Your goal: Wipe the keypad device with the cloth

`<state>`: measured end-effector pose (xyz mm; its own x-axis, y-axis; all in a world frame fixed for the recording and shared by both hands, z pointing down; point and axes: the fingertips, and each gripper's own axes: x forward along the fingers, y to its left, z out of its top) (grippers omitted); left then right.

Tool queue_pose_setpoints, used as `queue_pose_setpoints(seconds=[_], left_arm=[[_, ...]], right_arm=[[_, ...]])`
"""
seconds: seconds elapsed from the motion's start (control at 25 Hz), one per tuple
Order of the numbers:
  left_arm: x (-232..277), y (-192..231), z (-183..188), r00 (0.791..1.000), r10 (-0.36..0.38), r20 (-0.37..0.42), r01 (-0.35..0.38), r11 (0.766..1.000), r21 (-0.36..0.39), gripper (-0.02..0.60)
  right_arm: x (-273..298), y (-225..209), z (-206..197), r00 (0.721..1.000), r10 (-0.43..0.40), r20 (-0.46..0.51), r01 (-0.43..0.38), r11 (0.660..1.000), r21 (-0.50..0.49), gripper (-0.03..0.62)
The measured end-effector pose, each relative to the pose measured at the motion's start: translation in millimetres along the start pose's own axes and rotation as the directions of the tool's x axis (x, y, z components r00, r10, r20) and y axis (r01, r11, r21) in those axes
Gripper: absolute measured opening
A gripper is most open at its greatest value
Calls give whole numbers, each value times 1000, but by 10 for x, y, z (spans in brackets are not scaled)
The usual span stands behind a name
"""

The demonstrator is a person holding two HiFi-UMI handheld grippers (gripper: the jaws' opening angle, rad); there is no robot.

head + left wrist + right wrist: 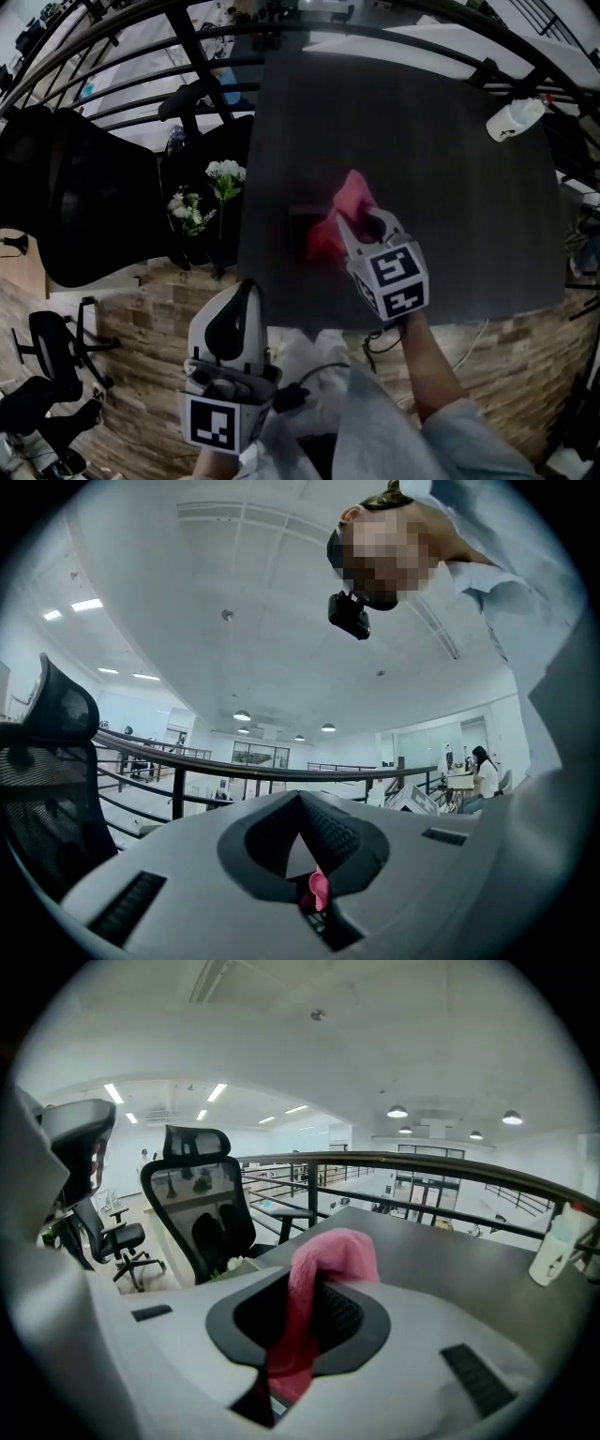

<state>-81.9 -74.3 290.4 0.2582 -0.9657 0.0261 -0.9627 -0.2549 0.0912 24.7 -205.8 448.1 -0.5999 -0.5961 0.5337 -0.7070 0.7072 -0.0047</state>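
Observation:
A pink cloth (pixel 343 208) is bunched on the dark table (pixel 450 187), with its left part over a dark flat keypad device (pixel 300 232) that is hard to make out. My right gripper (pixel 362 225) is shut on the cloth, just right of the device. In the right gripper view the cloth (pixel 330 1252) drapes over and between the pads of the right gripper (pixel 314 1288). My left gripper (pixel 234 323) is held off the table near the person's lap. It points up at the ceiling, and the left gripper (pixel 300 803) is shut on nothing.
A white bottle (pixel 514 119) lies at the table's far right; the same bottle (pixel 555 1241) shows in the right gripper view. White flowers (pixel 202 199) and a black mesh chair (pixel 75 206) stand left of the table. A black railing (pixel 281 66) runs behind it.

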Motion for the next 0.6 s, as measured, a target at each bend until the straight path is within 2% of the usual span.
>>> queue_pose_setpoints(seconds=[0.28, 0.6], left_arm=[[79, -134, -35, 1000, -28, -7, 28, 1000, 2, 8], [146, -211, -57, 999, -48, -19, 48, 999, 5, 8]], right_arm=[[-210, -229, -246, 998, -56, -17, 57, 997, 50, 55], [-377, -271, -698, 994, -83, -76, 93, 987, 135, 55]])
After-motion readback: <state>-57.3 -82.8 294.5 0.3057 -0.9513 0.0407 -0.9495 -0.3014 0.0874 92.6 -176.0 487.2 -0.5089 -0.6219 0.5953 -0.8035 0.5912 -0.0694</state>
